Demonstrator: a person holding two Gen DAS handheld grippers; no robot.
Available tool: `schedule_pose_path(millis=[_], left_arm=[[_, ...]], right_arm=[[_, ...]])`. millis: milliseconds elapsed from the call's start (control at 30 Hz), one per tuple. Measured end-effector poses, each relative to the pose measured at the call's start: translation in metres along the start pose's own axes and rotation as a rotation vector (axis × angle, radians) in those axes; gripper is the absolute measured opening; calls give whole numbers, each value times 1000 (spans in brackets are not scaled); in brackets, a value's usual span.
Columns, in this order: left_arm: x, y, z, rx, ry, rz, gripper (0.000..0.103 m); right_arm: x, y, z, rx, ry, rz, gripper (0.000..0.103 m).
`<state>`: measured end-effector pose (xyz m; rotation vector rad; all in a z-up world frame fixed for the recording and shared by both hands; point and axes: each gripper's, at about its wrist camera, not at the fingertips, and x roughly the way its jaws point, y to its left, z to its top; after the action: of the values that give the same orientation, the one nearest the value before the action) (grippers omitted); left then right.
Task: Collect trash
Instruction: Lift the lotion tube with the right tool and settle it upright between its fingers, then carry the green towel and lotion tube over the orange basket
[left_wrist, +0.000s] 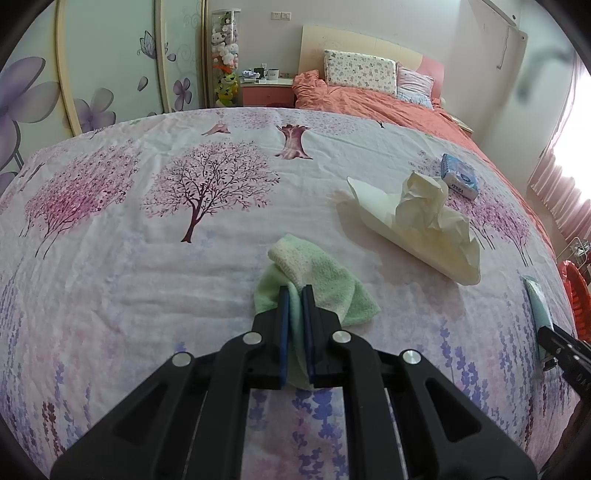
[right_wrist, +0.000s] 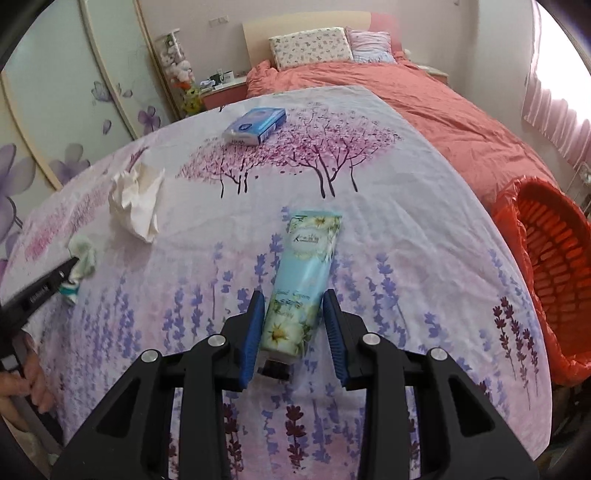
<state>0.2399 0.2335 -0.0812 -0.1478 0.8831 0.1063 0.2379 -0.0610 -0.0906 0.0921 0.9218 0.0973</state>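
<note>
Your left gripper (left_wrist: 294, 291) pinches the soft green terry cloth (left_wrist: 317, 280), your right gripper (right_wrist: 293, 314) straddles the pale-blue floral cream tube (right_wrist: 306, 280) without clamping, while the crumpled cream paper (left_wrist: 424, 225) and red mesh basket (right_wrist: 554, 273) wait.

Crumpled cream tissue (left_wrist: 424, 221) and pale blue floral tube (right_wrist: 303, 280) lie apart on cloth.

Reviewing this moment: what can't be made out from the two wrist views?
- Tube cap end: right wrist view, hidden in shadow behind the right gripper.
- Inside of the red basket: right wrist view, cut off by the edge.
- Cloth part pinched in the left gripper: left wrist view, covered by the fingers.
- Small box print: too small.
</note>
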Motion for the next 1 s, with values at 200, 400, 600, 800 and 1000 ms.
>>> schedule_pose_path(millis=[200,400,600,800,1000], left_arm=[[0,-1,1,0,0,0,11],[0,-1,1,-3,0,-4,10],[-1,-1,1,-4,0,-13,10],[-1,-9,0,34,-3,17,10],[-10,-9,0,34,-42,-28,7]], right_arm=[[11,-4,16,-4,-25,-15,28],[16,-4,20,-16,-50,-43,29],[14,-2,19,-28,-48,-58,29],[14,-4,19,-26,-48,-51,28],[4,-14,11,3,-71,1,28]])
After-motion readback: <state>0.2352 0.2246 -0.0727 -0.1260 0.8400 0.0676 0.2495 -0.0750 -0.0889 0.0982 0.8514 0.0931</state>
